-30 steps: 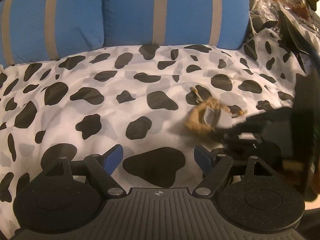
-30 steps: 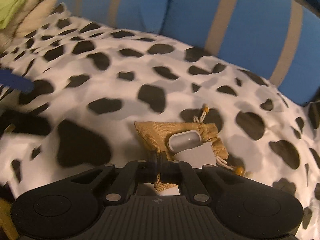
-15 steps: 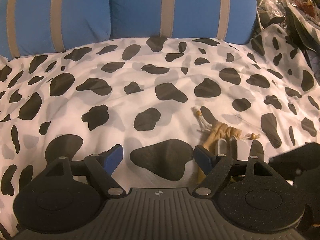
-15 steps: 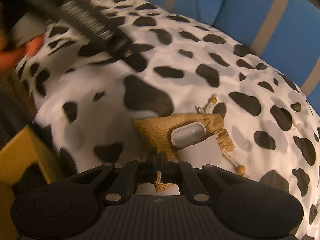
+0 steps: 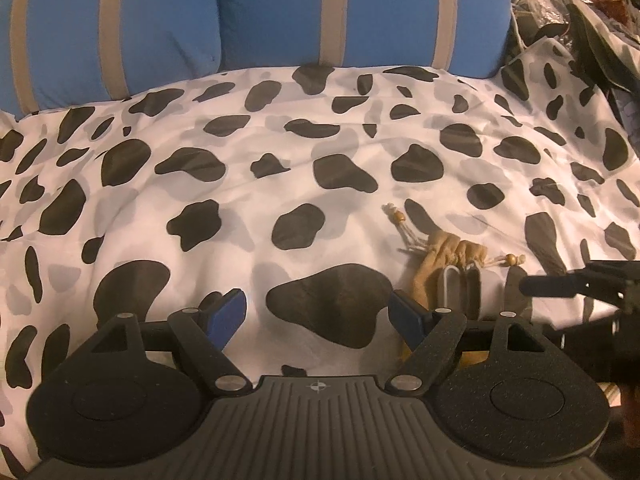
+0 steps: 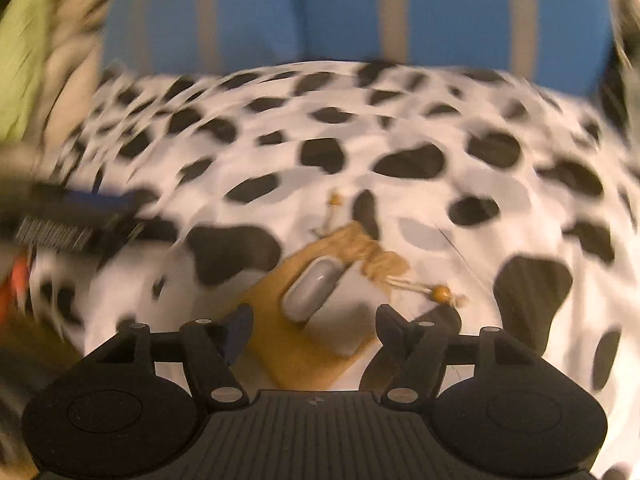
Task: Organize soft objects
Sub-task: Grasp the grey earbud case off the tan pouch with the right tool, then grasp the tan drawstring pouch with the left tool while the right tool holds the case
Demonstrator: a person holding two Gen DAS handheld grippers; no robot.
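We are holding the right gripper (image 6: 314, 330) low over the bed, its jaws opening and touching nothing, with the tan drawstring pouch (image 6: 304, 344) lying between and just beyond them on the cow-print cover (image 6: 400, 128) (the view is blurred by motion); a grey oval case (image 6: 310, 290) and a pale card (image 6: 344, 324) are resting on the pouch, and its beaded cords (image 6: 440, 293) are trailing to either side; our left gripper (image 5: 318, 314) is hovering with jaws wide and empty, the pouch (image 5: 444, 264) lying just beside its right finger; farther back, blue striped cushions (image 5: 280, 20) are lining the bed's far edge.
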